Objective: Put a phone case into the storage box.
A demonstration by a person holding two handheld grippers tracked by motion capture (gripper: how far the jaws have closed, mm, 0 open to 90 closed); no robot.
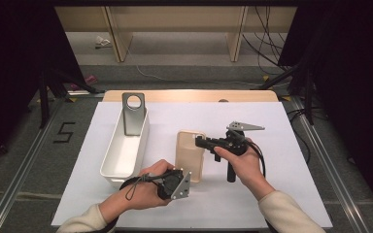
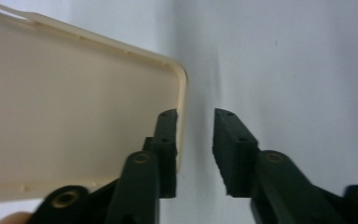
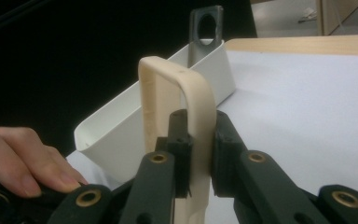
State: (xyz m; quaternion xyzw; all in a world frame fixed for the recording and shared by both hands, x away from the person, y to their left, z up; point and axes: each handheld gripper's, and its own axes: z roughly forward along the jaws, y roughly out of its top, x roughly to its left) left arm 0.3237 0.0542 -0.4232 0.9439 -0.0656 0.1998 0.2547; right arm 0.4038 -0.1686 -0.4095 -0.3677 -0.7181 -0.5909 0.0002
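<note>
While white paper covers the wooden counter, right tongs clamp a smooth cream phone case; left tongs stand parted beside its rim.

Left gripper: black body, topped by a grey three-cornered plate with small pale screw heads; a black cable loops from its rear. Right gripper: black body with a black cylindrical handle beneath, a grey three-cornered plate above, and a black cable trailing behind. In both gripper views, each matt black jaw ends in a blocky pad with small recessed holes, and the linkage arms carry brass-coloured pivot bushings. Both forearms wear cream, ribbed-cuff sleeves.
</note>
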